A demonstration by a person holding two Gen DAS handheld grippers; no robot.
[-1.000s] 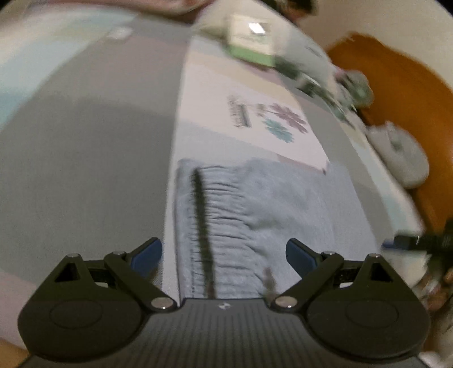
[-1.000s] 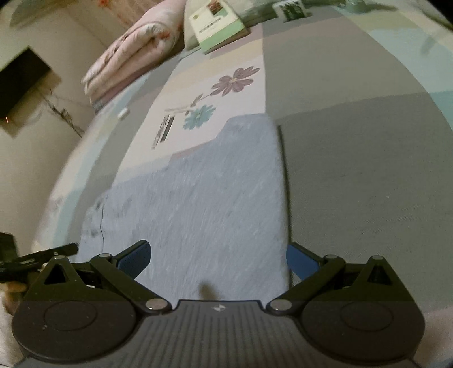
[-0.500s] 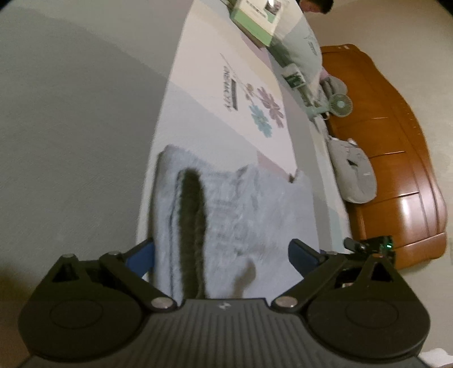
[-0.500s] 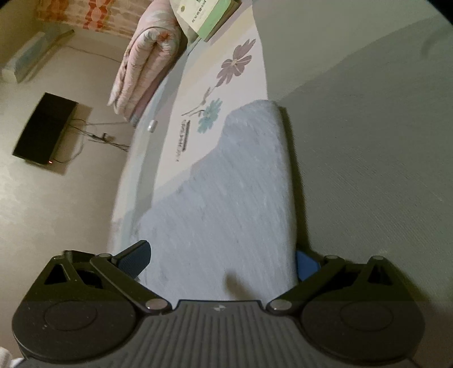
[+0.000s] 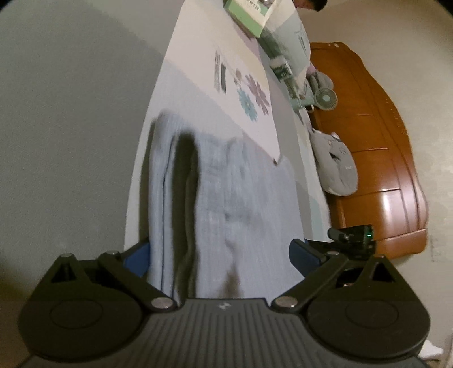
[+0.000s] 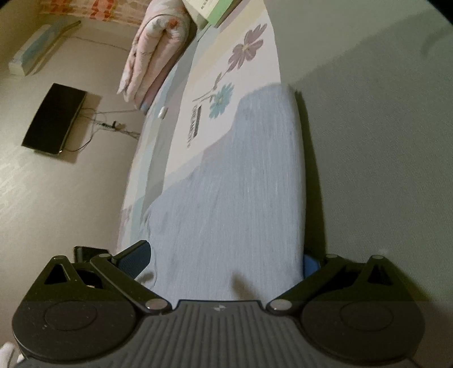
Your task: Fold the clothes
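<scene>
A light grey-blue garment (image 5: 240, 203) with a gathered waistband lies flat on the bed. In the left wrist view its waistband end runs up the left side, with a dark fold beside it. My left gripper (image 5: 219, 256) is open, its blue pads (image 5: 138, 259) on either side of the garment's near edge. The right wrist view has the smooth other end of the garment (image 6: 240, 198). My right gripper (image 6: 223, 259) is open too, straddling that near edge. Whether the pads touch the cloth is hidden.
The bed sheet (image 5: 85, 113) is grey with a white flower-print panel (image 6: 235, 56). Far off lie a green-and-white box (image 5: 249, 11), a small fan (image 5: 325, 97) and a grey plush cushion (image 5: 337, 167) against the wooden headboard (image 5: 382, 141). A folded pink quilt (image 6: 155, 48) and a black screen (image 6: 53, 119) appear on the right gripper's left.
Both grippers have come down and forward onto the garment's near edge, so the cloth now fills the space between their fingers. Both views have tipped steeply. The fingers stayed apart.
</scene>
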